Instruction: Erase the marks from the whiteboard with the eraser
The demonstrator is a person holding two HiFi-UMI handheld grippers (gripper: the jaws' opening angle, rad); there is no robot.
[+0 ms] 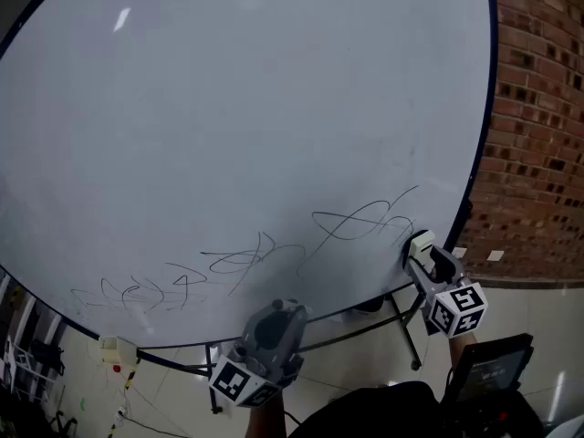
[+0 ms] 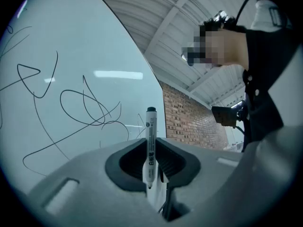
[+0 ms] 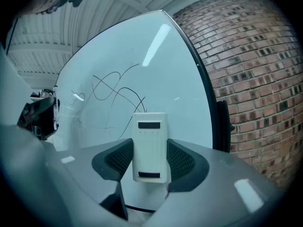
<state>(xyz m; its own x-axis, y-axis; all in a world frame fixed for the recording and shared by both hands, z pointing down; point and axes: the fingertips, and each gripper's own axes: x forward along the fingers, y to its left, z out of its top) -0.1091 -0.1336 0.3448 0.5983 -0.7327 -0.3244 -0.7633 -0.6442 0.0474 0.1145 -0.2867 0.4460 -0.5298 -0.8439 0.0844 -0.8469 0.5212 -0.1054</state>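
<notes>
A large whiteboard (image 1: 228, 108) fills the head view, with black scribbled marks (image 1: 360, 222) low on its right side and fainter ones (image 1: 146, 292) at lower left. My right gripper (image 1: 422, 247) is shut on a white eraser (image 3: 150, 145), held close to the board just right of the right-hand scribble. My left gripper (image 1: 274, 322) hangs below the board's bottom edge, shut on a white marker (image 2: 150, 145) with a black cap that points up. Scribbles (image 2: 85, 105) also show in the left gripper view.
A red brick wall (image 1: 538, 126) runs along the board's right edge. The board's black frame and stand legs (image 1: 401, 322) reach down to a pale floor. A person's dark clothing (image 1: 383, 413) and a black device (image 1: 493, 368) sit at the bottom.
</notes>
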